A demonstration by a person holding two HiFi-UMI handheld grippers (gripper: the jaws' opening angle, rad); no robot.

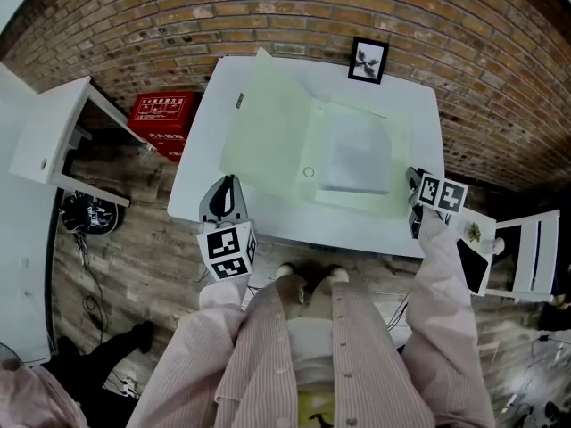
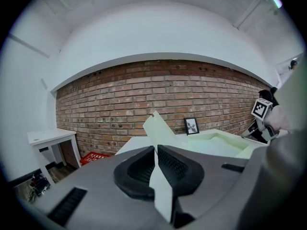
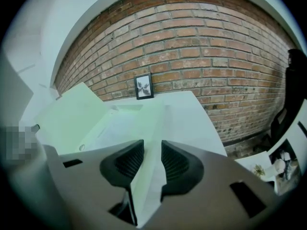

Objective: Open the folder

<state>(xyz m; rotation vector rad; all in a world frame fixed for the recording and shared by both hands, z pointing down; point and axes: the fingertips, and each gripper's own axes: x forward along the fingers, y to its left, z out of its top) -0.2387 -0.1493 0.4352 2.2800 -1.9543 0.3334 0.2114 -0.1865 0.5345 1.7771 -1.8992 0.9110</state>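
Note:
A pale green folder [image 1: 393, 141] lies open on the white table [image 1: 205, 163], with whitish sheets [image 1: 357, 154] in its pocket. Its cover [image 1: 268, 119] tilts up toward the left. My left gripper [image 1: 228, 182] is at the cover's near corner by the table's front left edge. In the left gripper view its jaws [image 2: 156, 150] stand a thin slit apart, and the cover [image 2: 158, 126] rises just beyond and seems to run into that slit. My right gripper [image 1: 413, 179] sits at the folder's right front edge; its jaws [image 3: 152, 147] are parted over that edge [image 3: 144, 123].
A small framed picture [image 1: 368, 60] leans on the brick wall at the table's back. A red box [image 1: 163, 116] and a white side table [image 1: 53, 132] stand left of the table, and a white chair [image 1: 526, 248] is on the right. Cables lie on the wooden floor.

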